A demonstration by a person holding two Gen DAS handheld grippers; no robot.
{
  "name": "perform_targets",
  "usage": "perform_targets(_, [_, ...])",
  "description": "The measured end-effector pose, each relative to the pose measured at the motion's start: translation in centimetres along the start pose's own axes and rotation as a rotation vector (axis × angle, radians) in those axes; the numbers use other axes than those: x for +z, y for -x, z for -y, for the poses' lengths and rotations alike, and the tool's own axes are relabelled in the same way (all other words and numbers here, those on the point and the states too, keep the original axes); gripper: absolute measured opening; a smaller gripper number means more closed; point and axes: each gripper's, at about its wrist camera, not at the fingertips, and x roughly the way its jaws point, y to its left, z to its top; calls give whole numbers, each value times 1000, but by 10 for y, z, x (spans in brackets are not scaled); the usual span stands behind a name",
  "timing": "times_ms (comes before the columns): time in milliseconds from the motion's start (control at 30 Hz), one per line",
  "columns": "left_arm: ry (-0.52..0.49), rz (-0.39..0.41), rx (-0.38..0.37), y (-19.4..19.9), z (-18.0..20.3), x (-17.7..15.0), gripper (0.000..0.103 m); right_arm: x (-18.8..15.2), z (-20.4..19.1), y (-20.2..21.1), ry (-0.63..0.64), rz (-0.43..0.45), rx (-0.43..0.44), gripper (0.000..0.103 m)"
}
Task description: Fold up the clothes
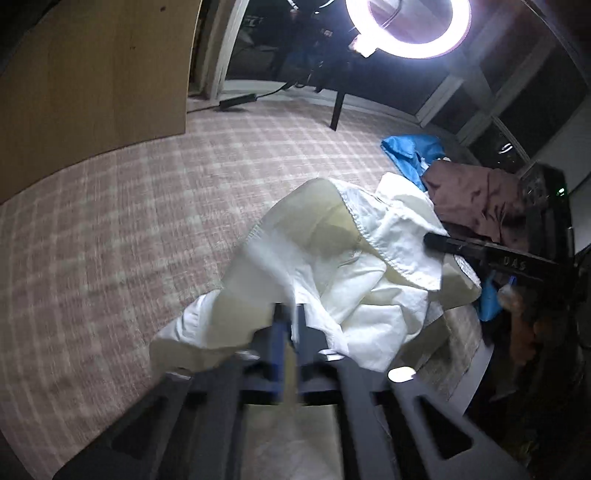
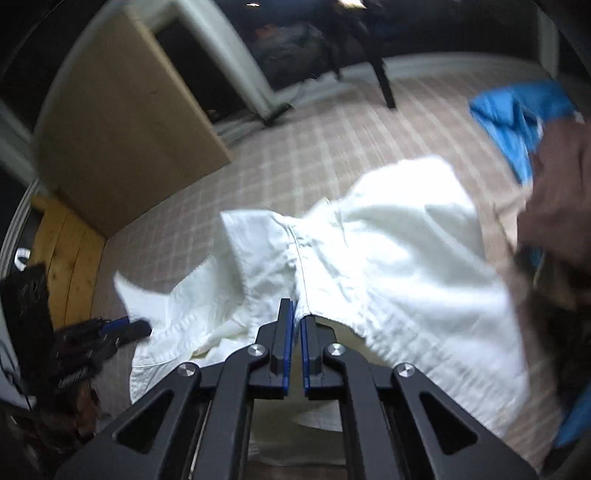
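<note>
A crumpled white garment (image 1: pixel 332 258) (image 2: pixel 388 258) lies bunched on a pink plaid surface (image 1: pixel 129 221). In the left wrist view my left gripper (image 1: pixel 290 323) is shut, with a fold of the white cloth pinched between its blue pads; that spot is blurred. My right gripper (image 2: pixel 297 314) is shut on the garment's edge where a stitched seam runs in between the pads. The right gripper's black finger (image 1: pixel 443 242) shows at the garment's right side. In the right wrist view the left gripper (image 2: pixel 125 328) sits at the garment's left end.
A blue garment (image 1: pixel 410 151) (image 2: pixel 517 118) and a brown one (image 1: pixel 476 199) (image 2: pixel 561 177) lie heaped to the right of the white one. A wooden board (image 1: pixel 92 74) (image 2: pixel 129 129) stands at the left. Behind are a ring light (image 1: pixel 406 29) and a dark chair leg (image 1: pixel 338 107).
</note>
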Motion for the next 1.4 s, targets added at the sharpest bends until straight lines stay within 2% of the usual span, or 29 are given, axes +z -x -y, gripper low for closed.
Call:
perform_targets(100, [-2,40,1,17,2,-6,1,13,1,25,110,59,-38,3])
perform_targets(167, [12,66,-37,32,7,-14,1,26,10,40,162,83,-77,2])
perform_targets(233, [-8,84,-59,48,21,-26,1,43,25,50,219,109,-166,2])
perform_targets(333, [-66,108,-95,58,60,-47,1,71,60,46,221,93,-250,3])
perform_targets(400, [-94,88,-127,48,88,-58,1,82,86,36,148,2,-262,10])
perform_targets(467, [-122,45,-175,32,113,-68,1,74,100,44,92,-10,-279,30])
perform_targets(533, [-169,-1,-196,17,136,-79,1,55,106,63,74,23,-240,38])
perform_targets(633, [-238,-36,-197,9,155,-88,1,4,110,84,-17,30,-161,53])
perform_targets(833, [-353,-55,-196,18,160,-92,1,-88,98,53,-264,-61,119,53])
perform_targets(900, [-408,-71,-199,20,160,-96,1,-100,92,37,-356,-73,195,53])
perform_targets(1033, [-500,-96,-212,23,161,-107,1,-109,87,28,-519,-43,319,53])
perform_targets(1133, [-560,-115,-218,23,162,-116,1,-113,83,31,-550,-28,292,53])
perform_targets(1200, [-560,-127,-253,24,159,-117,1,-115,83,35,-582,-13,284,53])
perform_targets(1400, [-598,-122,-268,28,153,-117,1,-128,88,65,-568,52,177,53])
